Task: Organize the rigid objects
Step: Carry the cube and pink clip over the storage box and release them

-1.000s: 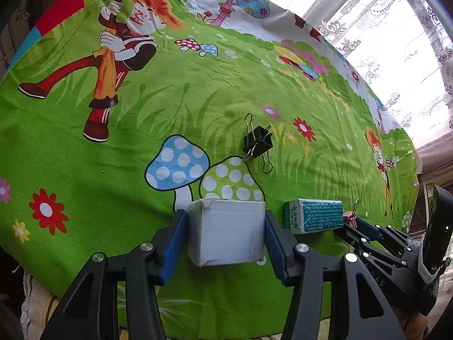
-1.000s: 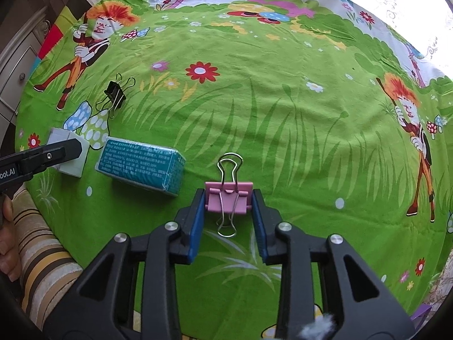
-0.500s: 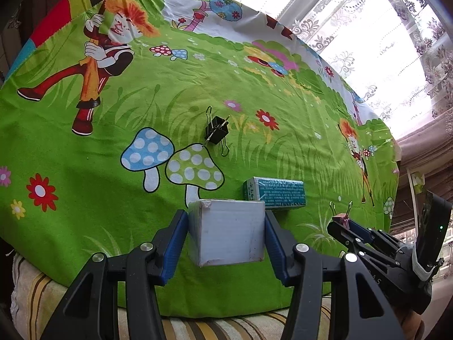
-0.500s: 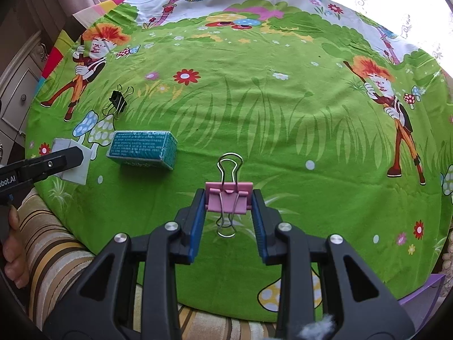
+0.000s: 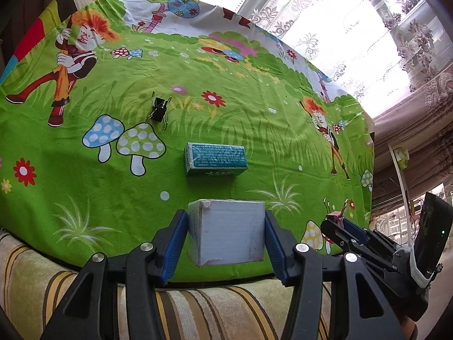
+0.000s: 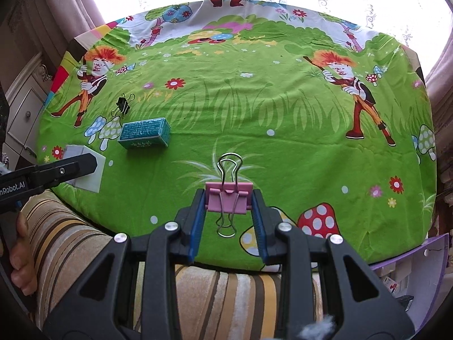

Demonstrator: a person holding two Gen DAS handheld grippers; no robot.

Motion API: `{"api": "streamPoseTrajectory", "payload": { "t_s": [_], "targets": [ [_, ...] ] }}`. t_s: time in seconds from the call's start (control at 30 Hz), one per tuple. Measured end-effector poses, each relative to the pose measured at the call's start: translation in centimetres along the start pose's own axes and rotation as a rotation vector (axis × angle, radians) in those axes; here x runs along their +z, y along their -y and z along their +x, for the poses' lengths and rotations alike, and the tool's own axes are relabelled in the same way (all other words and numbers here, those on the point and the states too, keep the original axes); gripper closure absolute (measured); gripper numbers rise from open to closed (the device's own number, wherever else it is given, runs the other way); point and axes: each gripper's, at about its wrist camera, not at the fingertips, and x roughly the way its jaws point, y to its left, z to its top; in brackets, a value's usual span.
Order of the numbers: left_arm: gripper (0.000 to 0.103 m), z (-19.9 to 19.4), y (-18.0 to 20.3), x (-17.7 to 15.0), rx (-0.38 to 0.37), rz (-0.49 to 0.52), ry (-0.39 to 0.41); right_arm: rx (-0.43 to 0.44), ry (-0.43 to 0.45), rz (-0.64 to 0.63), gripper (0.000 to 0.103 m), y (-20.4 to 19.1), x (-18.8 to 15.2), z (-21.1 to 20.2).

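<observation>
My left gripper [image 5: 226, 221] is shut on a white cardboard box [image 5: 229, 231], held above the near edge of the table. My right gripper [image 6: 228, 198] is shut on a pink binder clip [image 6: 228, 197], its wire handles pointing up and down. The right gripper with the pink clip [image 5: 335, 217] shows at the lower right of the left wrist view. The left gripper with the white box [image 6: 85, 167] shows at the left of the right wrist view. A teal box [image 5: 215, 158] [image 6: 145, 132] and a black binder clip [image 5: 159, 110] [image 6: 123, 104] lie on the green cartoon tablecloth [image 5: 254, 130].
A striped cushion [image 6: 232, 286] runs below the table's near edge. A purple container [image 6: 410, 272] with small items sits at the lower right. A white cabinet with drawers [image 6: 22, 113] stands to the left. Lace curtains and a window lie beyond the table.
Both grippers have pulled back toward the near edge and risen, each keeping its object. The teal box and black clip now look farther away, and the striped cushion has come into view.
</observation>
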Motion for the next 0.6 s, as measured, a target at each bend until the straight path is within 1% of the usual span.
{"api": "streamPoseTrajectory", "payload": {
  "t_s": [0.3,0.6],
  "targets": [
    [0.049,-0.2,4.7,-2.4,-0.048,0.085,-0.026,-0.016,0.055,0.061,0.067,2.7,-3.6,-4.5],
    [0.049,0.3,11.0,-5.6,-0.109,0.215,-0.081,-0.061,0.114,0.166,0.067,7.7,-7.4,-9.1]
  ]
}}
